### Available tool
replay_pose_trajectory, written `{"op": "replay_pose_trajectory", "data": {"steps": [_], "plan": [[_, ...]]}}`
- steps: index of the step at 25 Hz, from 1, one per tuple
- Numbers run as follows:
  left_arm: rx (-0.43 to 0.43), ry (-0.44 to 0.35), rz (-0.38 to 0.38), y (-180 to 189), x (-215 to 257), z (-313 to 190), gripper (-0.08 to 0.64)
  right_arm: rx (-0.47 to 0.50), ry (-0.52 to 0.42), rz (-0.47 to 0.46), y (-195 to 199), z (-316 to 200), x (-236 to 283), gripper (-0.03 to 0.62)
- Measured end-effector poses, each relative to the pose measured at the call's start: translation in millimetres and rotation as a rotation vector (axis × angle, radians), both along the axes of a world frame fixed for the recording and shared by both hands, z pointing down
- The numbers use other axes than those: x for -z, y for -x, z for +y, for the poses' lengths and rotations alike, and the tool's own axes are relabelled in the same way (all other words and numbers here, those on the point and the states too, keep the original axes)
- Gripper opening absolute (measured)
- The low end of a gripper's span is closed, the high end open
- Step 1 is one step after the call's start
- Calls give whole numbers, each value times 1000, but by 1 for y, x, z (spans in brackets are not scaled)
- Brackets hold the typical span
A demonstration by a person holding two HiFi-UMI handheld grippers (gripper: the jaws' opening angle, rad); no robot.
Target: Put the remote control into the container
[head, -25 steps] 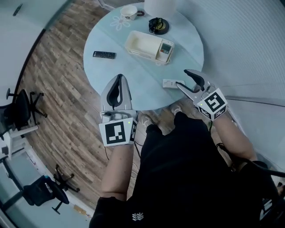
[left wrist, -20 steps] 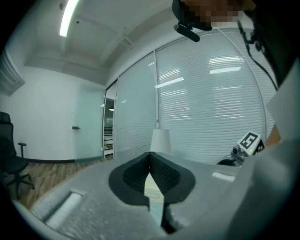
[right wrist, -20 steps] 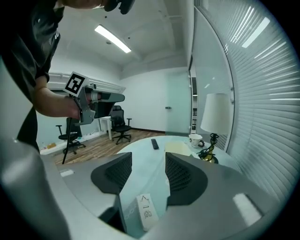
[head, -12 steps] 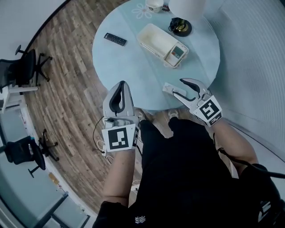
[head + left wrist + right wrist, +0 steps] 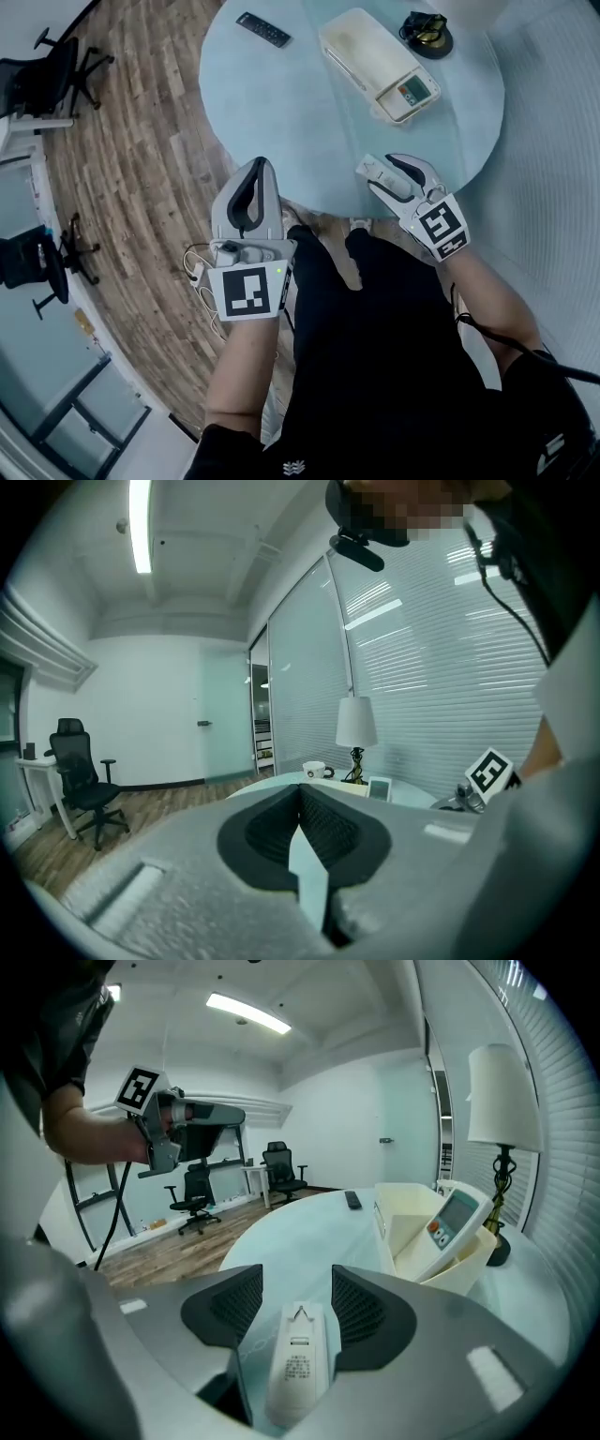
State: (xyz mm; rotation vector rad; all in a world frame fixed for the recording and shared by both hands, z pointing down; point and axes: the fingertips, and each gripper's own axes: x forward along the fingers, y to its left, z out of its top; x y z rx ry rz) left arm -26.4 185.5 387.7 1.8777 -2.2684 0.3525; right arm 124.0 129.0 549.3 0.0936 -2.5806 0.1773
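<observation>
The slim white plastic remote control lies near the edge of the round pale-blue table, between the right gripper's wide-apart jaws, unclamped; the left gripper is closed, empty; gripping and carrying to the cream rectangular plastic container remain.

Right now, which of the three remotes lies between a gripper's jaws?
The plain white remote at the table edge, between the open right gripper; the black one lies far off, the screened one sits in the container.
</observation>
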Motion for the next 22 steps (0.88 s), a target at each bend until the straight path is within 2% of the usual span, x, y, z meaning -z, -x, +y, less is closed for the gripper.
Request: {"op": "replay_pose_trajectory", "data": {"steps": [7,12,15,18,22], "plan": [[46,-4,29,7,-30,4,0,21,16,143,-1,2,-59,272],[69,12,37,12,-41,9,0,66,6,208,5,7,-77,299],[77,19,33,15,-50,11,0,86,-6,238,9,5,-91,299],[100,10,71,17,-52,14,0,103,1,275,10,6,-100,284],[90,13,53,19,-50,19,0,95,21,292,11,7,-104,276]]}}
